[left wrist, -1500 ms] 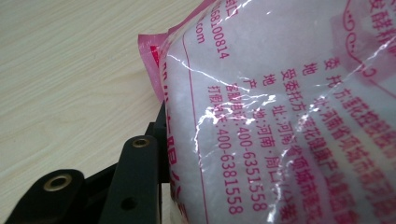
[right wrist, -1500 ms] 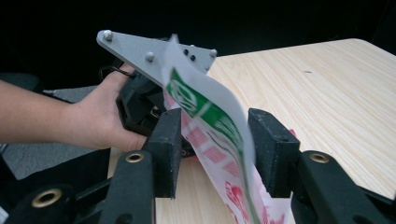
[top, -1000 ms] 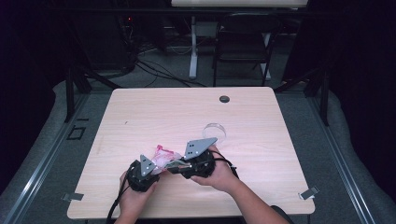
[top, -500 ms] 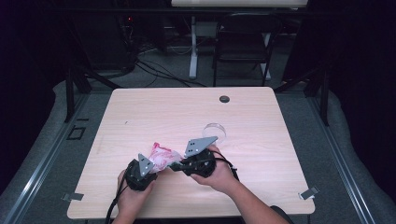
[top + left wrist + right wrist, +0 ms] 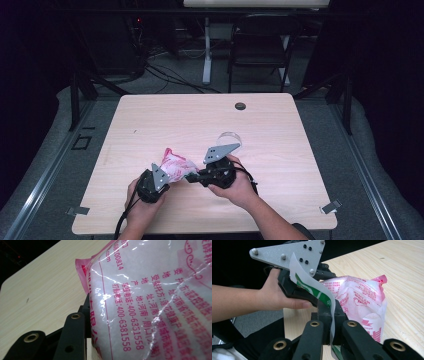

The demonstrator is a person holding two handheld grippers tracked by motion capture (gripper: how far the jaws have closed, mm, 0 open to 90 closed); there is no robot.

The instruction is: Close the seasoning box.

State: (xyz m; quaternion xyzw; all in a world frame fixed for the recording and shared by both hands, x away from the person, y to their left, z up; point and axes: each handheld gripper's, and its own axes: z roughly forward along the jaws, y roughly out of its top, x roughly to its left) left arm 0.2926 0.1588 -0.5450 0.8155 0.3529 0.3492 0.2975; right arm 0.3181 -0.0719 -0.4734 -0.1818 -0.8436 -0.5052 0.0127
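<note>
Item: pink-printed bag (image 5: 176, 165), lifted since a second ago beside the clear lid (image 5: 230, 138); left gripper (image 5: 159, 176) grips it, right gripper (image 5: 332, 315) pinches its white-green label (image 5: 312, 287), likely mid-peel.

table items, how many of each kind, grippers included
grippers: 2, left gripper and right gripper
pink-printed bag: 1
white and green strip: 1
clear round piece: 1
total: 5
</note>
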